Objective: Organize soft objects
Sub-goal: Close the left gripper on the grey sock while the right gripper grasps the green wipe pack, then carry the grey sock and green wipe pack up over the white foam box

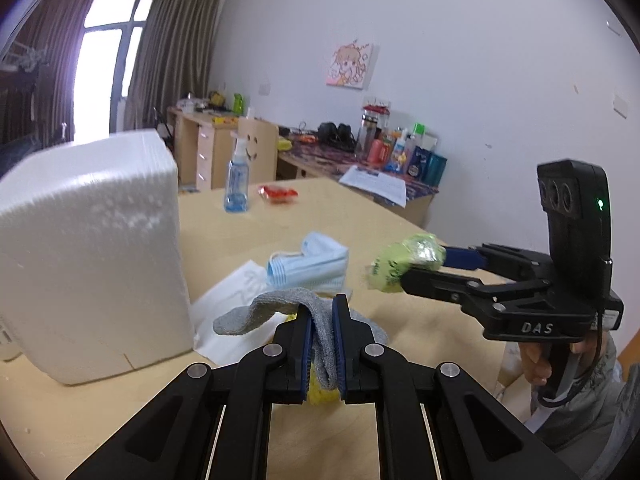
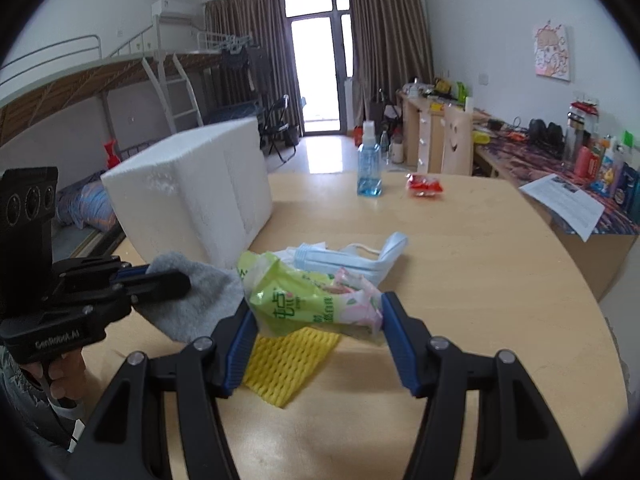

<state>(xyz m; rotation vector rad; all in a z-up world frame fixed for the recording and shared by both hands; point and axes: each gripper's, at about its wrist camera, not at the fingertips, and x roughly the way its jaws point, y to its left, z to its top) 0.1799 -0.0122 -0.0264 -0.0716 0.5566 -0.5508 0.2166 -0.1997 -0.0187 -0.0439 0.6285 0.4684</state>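
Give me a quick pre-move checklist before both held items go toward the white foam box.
1. Left gripper shut on the grey cloth: ok.
2. Right gripper holding the green tissue pack: ok, both fingers touch it.
3. Pack lifted clear of the yellow foam net: ok.
4. White foam box opening visible: cannot tell.
5. Blue face mask left on the table: ok, untouched.
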